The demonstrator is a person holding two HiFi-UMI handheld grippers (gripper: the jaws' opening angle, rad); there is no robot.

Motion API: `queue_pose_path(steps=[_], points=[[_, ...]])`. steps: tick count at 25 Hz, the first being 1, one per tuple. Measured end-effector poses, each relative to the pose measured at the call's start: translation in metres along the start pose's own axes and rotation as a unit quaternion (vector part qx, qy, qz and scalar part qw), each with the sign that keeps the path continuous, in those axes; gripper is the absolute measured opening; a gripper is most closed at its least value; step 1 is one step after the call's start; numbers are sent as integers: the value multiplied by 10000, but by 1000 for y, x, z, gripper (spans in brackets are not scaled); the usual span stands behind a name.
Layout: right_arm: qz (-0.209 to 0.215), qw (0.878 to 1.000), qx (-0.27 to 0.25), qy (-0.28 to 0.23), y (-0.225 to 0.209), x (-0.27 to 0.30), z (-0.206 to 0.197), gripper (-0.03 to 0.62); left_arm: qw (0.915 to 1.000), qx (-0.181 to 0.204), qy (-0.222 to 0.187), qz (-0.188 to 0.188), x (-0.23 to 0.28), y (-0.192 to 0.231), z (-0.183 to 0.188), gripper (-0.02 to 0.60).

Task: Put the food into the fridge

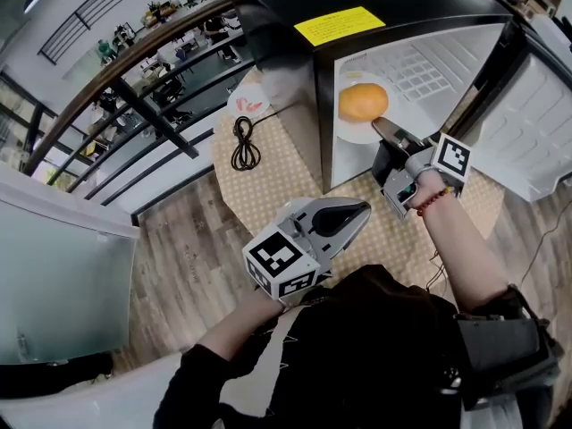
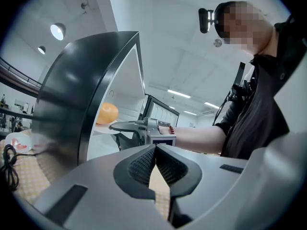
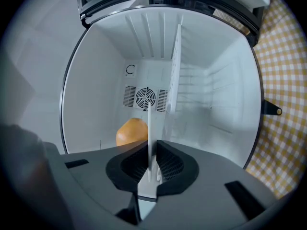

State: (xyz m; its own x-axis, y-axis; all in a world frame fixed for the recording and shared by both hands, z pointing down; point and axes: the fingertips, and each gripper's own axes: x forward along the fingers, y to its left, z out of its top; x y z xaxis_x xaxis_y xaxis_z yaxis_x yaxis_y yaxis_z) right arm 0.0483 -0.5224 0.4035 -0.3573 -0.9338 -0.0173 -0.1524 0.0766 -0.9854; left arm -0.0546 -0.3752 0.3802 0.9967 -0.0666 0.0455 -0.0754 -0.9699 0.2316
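Head view looks down on a wood floor [image 1: 179,257] edged by a dark railing [image 1: 134,96], where a tabletop [image 1: 286,186] under yellow checked cloth carries a black fridge [image 1: 286,7] with its door [image 1: 536,123] swung open to the right. A coiled black cable [image 1: 243,143] and a small dish [image 1: 248,105] lie just beside the fridge. At its white mouth the right tool [image 1: 386,130] pinches the rim of a white plate [image 1: 356,134] bearing an orange [image 1: 363,102], while the left tool [image 1: 362,211] hangs nearer the person, jaws pressed together on nothing.
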Motion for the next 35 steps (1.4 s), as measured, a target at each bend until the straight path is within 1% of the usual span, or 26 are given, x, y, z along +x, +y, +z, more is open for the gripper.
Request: queue_pose_path(steps=[10, 14, 19, 25, 30, 35], points=[[-454, 9963, -592, 426, 0, 15, -2, 32, 9999, -60, -64, 66, 1, 2, 0, 12], [-541, 9946, -753, 466, 2, 20, 3, 32, 9999, -73, -72, 54, 3, 4, -1, 12], [-647, 9919, -935, 571, 5, 25, 3, 32, 9997, -188, -119, 49, 5, 6, -1, 12], [-632, 9897, -1068, 710, 10, 33, 4, 32, 9996, -219, -166, 20, 6, 7, 3, 12], [-853, 9824, -1442, 825, 14, 38, 5, 38, 9994, -164, -301, -22, 7, 4, 14, 12], [-969, 9767, -1623, 1013, 17, 42, 5, 62, 9990, -172, -402, -28, 6, 4, 19, 12]])
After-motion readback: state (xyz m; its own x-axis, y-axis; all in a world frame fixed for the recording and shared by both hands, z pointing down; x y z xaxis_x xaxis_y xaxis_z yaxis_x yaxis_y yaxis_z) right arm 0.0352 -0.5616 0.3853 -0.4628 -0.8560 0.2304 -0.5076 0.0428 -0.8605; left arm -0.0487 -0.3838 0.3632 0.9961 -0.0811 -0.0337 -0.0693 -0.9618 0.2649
